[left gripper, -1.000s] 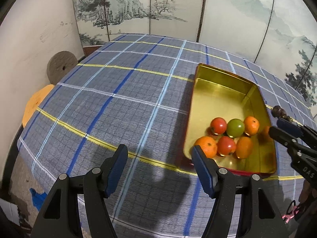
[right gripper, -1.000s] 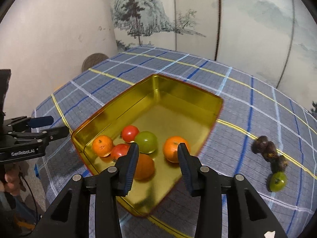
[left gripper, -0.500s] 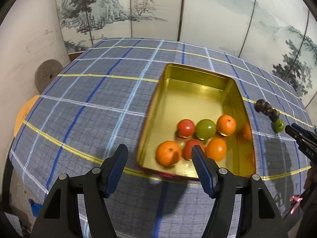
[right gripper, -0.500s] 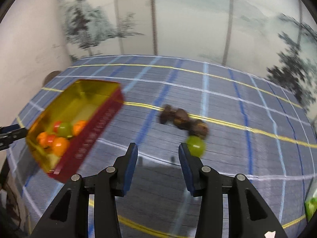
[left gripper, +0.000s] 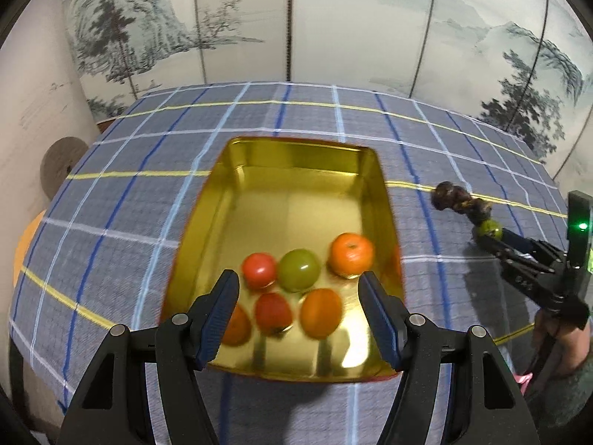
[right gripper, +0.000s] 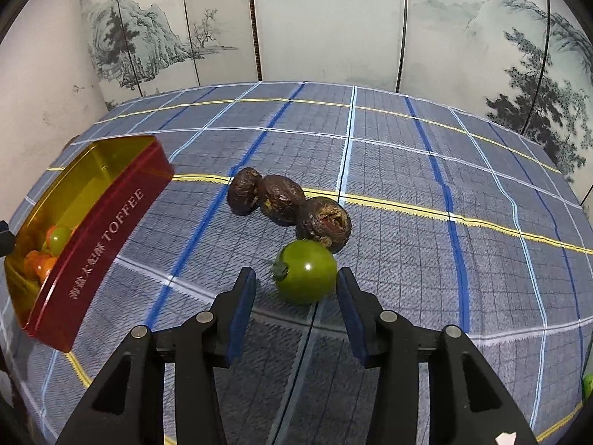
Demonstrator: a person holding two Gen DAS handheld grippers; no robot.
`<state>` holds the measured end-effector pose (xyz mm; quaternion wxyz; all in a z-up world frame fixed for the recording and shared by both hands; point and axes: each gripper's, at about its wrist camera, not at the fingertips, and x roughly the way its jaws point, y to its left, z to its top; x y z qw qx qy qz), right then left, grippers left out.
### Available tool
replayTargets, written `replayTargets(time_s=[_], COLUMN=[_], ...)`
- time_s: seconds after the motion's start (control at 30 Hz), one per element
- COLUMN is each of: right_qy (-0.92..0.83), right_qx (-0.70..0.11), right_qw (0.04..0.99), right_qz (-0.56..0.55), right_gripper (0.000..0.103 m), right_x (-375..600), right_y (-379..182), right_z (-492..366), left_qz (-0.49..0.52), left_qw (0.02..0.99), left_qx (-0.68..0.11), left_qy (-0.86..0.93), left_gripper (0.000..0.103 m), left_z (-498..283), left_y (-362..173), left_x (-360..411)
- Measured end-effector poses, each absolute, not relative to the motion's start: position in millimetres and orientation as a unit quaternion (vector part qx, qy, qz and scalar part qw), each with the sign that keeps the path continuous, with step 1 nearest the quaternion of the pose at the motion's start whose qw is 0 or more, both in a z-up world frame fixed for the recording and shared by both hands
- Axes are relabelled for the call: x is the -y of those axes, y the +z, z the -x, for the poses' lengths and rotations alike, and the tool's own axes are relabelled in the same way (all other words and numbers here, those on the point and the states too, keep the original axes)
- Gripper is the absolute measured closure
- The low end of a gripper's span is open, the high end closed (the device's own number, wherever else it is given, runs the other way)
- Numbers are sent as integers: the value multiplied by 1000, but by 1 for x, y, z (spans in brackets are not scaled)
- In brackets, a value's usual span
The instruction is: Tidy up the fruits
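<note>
The right claw, jaws just widening, brackets a green tomato on the tabletop, ungripped; the left claw hovers half-open, empty, above the toffee tin.

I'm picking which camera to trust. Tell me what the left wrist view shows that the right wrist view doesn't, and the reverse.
Left wrist only: the tin's gold floor with every fruit in it countable, three orange, two red, one green, seen between the open left claw.

Right wrist only: the tin's red TOFFEE wall, and close detail of the split brown fruits.

Both: the plaid cloth, the tin, the brown fruits, and the loose green fruit between the right claw's open jaws.
</note>
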<state>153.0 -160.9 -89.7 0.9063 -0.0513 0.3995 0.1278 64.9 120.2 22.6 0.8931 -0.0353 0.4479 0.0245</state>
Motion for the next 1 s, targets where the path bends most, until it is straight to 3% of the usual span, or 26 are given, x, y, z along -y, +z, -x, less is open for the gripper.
replayTargets(time_s=[0.23,0.43,1.0], right_qy=[132,143,88], right_qx=[-407,-409,-409], right_qw=[902,900,907], right_qz=[53,55,45], right_gripper=[61,69,70], right_x=[163,162,233], right_y=[-97,-101,-98], right_z=[-164,-164,-159], left_qz=[23,14,7], left_qw=[892,886,878], left_qx=[-451,-463,-477], left_qy=[7,-2,-45], left_gripper=[35,36,36], left_z=[-86,-98,-137], left_y=[24,17,2], left_x=[-88,-65,-6])
